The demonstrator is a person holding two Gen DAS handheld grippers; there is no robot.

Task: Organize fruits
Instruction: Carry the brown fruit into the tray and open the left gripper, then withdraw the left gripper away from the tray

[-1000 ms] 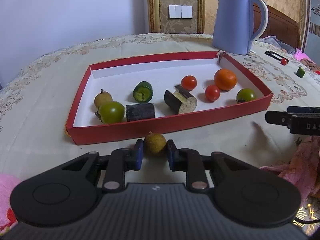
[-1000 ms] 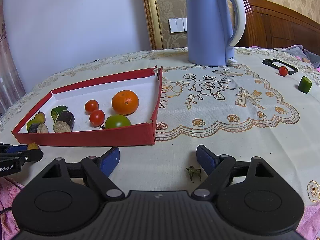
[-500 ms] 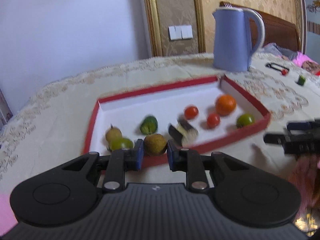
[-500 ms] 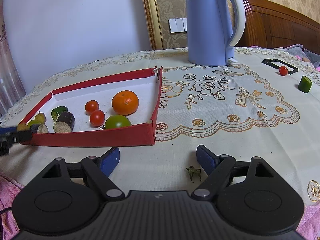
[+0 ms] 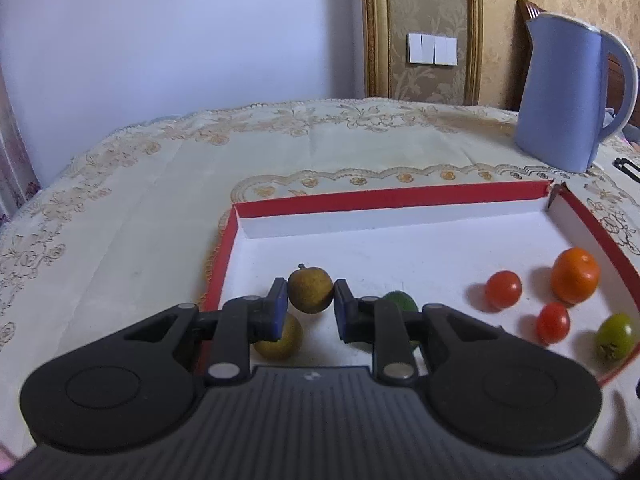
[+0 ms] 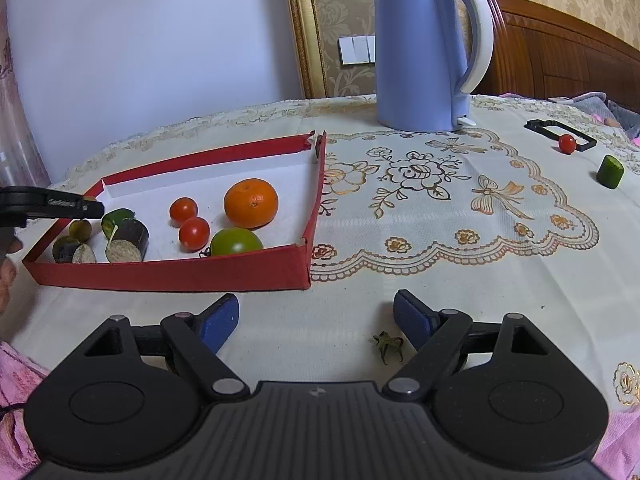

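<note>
**Left claw carries small brown fruit over the red tray**

Left claw [image 5: 310,307] is clamped on a small round brown fruit [image 5: 310,289], pads on both sides; fruit hangs above the near-left corner of the red tray [image 5: 390,196], over the white floor, not touching it; a yellowish fruit [image 5: 280,340] sits just below and a green one [image 5: 400,301] beside it, partly hidden by the claw. Tray also holds two red tomatoes [image 5: 503,289], an orange [image 5: 575,275] and a green tomato [image 5: 615,336] at the right. Right claw [image 6: 316,317] hovers wide over the bench cloth in front of the tray, holding nothing (a dried stem scrap [image 6: 387,345] lies near its right finger). Blue kettle [image 6: 424,48] stands behind.

To do this step well, probably: lower until the fruit is nearly on the tray floor; pick a bare patch clear of the yellowish fruit; open slowly so it doesn't roll; back out level without nudging neighbours.
</note>
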